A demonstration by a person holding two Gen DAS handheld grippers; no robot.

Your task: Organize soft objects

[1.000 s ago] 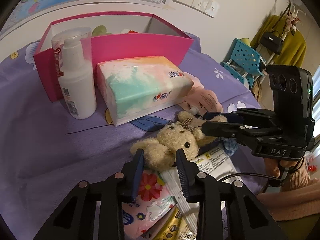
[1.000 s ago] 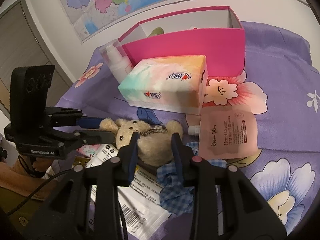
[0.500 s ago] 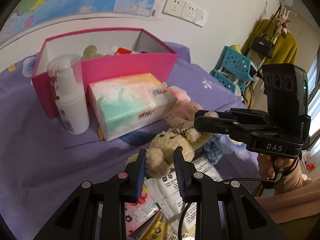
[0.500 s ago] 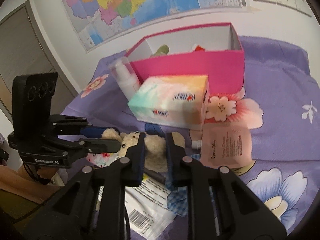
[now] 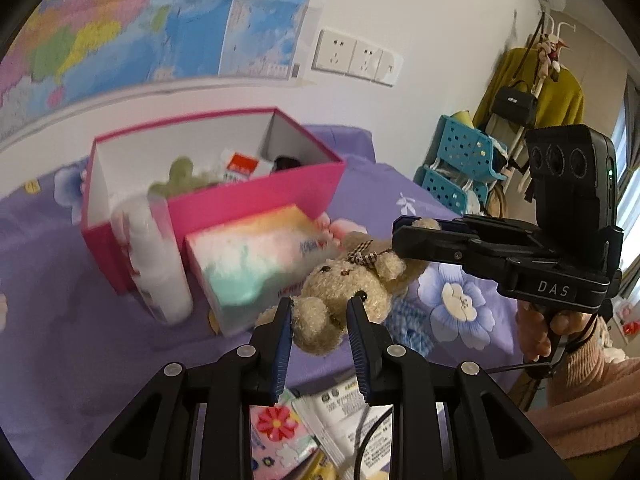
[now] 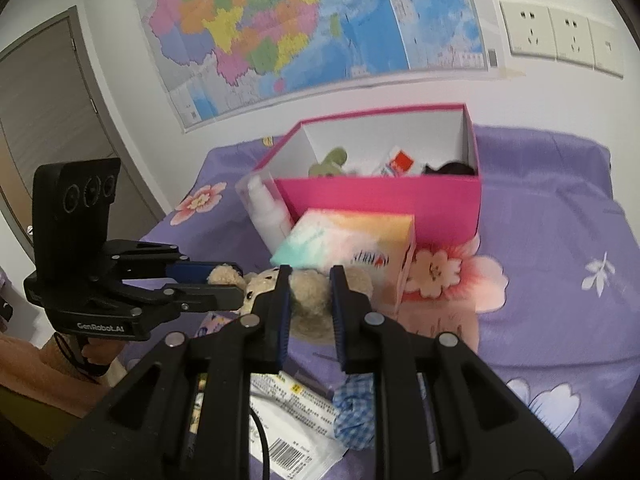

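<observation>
Your left tongs (image 5: 318, 316) and right tongs (image 6: 308, 284) both clamp the teddy bear (image 5: 344, 284), holding it above the purple bed (image 6: 560, 280) near the pink box (image 6: 380, 196).

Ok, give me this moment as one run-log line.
phase: carrying | left gripper: shut on teddy bear | right gripper: shut on teddy bear | bear: off the bedspread | pink box: open, beyond
</observation>
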